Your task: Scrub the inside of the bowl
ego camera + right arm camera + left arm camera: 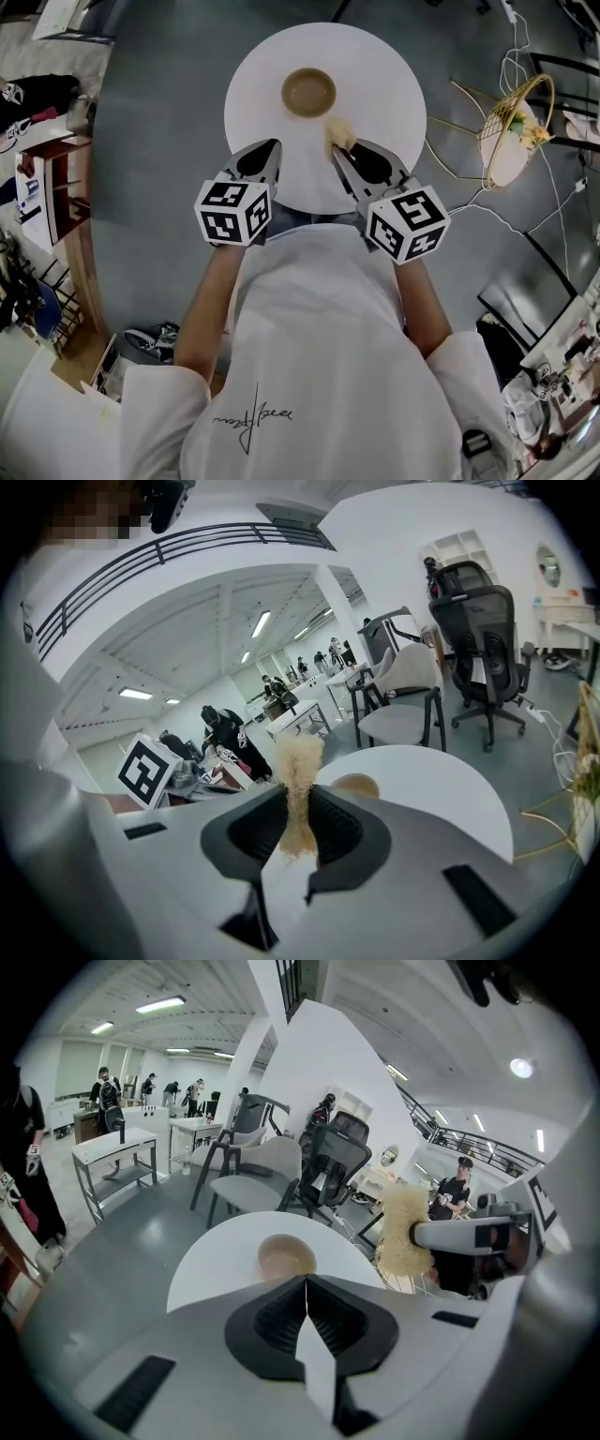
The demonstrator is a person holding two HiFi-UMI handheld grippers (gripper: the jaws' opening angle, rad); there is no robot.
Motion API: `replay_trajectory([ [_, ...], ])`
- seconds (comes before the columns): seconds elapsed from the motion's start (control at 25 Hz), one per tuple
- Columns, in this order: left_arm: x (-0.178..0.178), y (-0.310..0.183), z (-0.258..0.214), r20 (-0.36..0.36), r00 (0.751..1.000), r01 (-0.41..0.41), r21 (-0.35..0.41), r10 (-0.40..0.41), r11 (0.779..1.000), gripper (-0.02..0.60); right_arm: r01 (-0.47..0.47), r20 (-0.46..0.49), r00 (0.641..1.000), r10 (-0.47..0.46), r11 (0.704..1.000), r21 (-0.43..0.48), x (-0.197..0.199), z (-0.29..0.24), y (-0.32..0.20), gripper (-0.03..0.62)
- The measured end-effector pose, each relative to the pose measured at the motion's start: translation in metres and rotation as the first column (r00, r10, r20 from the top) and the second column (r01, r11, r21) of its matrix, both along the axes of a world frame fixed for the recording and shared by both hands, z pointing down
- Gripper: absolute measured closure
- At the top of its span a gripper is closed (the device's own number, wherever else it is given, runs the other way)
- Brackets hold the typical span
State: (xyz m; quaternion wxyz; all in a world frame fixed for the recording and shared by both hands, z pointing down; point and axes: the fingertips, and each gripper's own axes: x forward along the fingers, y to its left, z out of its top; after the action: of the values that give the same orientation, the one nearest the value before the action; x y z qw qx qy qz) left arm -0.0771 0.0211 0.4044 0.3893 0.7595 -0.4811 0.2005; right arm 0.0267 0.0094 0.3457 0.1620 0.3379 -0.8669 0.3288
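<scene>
White round surface (394, 112), upper centre, bears the bowl (308, 92); below, we tilt down our left gripper (274, 143), pressed together, and right gripper (335, 150), pinching a scrubber (339, 131).

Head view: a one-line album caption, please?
Right gripper holds a fibrous scrubber near the brown bowl on a round table.

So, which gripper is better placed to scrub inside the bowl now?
Right. The right gripper is shut on the scrubber, near the bowl; the left gripper is shut and empty.

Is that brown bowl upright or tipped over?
Upright: the bowl rests on the white table with its round opening facing up.
</scene>
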Motion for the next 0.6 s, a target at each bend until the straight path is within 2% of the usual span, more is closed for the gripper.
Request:
replay_trajectory([
  [0.44,-0.003,-0.028,0.020,-0.069,0.995,0.073,-0.062,-0.077,0.995,0.575,-0.021,-0.015,1.000,0.020,0.999,-0.039,0.002,0.016,-0.007,0.511],
  [0.6,-0.008,-0.039,0.028,-0.058,0.995,0.079,-0.076,-0.084,0.994,0.575,-0.030,-0.010,1.000,0.029,0.998,-0.056,-0.001,0.018,-0.007,0.511],
])
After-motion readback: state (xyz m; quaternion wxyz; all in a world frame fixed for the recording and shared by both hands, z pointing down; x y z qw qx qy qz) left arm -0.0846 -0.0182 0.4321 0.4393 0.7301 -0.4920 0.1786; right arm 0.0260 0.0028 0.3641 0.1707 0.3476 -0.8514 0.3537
